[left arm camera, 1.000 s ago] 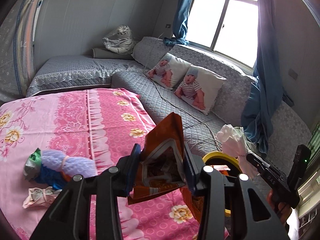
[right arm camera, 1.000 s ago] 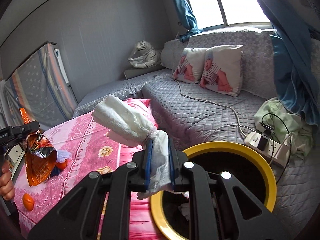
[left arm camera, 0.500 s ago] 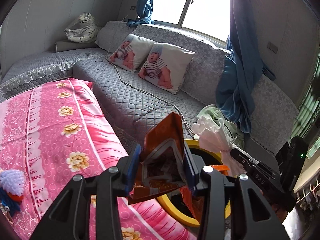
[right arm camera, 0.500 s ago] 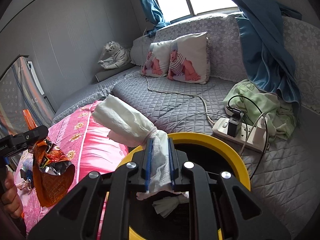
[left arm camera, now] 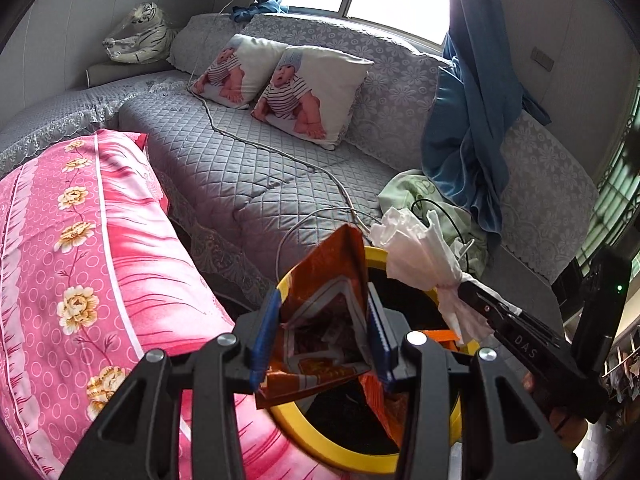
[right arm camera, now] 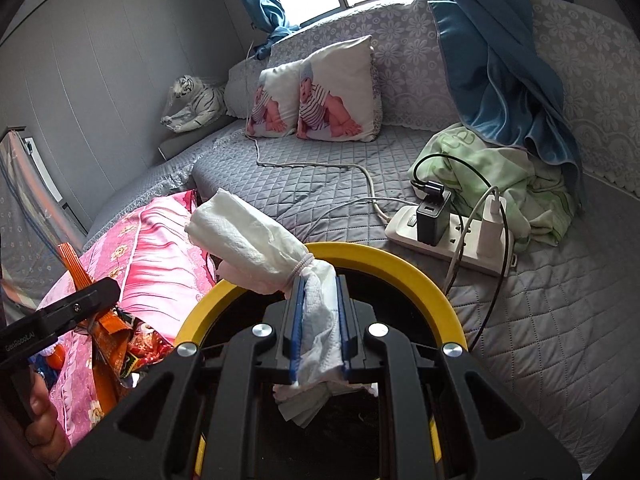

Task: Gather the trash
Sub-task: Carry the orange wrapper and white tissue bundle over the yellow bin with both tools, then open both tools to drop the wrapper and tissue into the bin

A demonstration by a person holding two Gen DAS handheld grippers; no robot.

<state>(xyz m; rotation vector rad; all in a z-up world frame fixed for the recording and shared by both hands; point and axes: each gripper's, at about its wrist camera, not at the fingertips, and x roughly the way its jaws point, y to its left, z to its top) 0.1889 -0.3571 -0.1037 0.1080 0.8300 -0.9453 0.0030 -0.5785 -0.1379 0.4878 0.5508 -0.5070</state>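
Note:
My left gripper [left arm camera: 322, 336] is shut on an orange snack wrapper [left arm camera: 326, 312] and holds it over the near rim of a yellow-rimmed black bin [left arm camera: 344, 460]. My right gripper [right arm camera: 318, 330] is shut on a white tissue bundle [right arm camera: 256, 240] tied with a band, held over the bin [right arm camera: 400, 264]. The tissue bundle [left arm camera: 416, 248] and right gripper [left arm camera: 516, 340] show at the right of the left wrist view. The wrapper [right arm camera: 108, 344] and left gripper [right arm camera: 60, 316] show at the left of the right wrist view.
A pink flowered bedspread [left arm camera: 80, 260] lies left of the bin. A grey quilted sofa [left arm camera: 248, 172] holds two baby-print cushions [left arm camera: 280, 84], a cable, a white power strip [right arm camera: 448, 236] with chargers, a green cloth [right arm camera: 500, 176] and a blue curtain [left arm camera: 468, 128]. A toy tiger [left arm camera: 136, 40] sits at the far corner.
Both grippers have moved right from the pink bed toward the bin, each still holding its item. The bin is now directly under both grippers.

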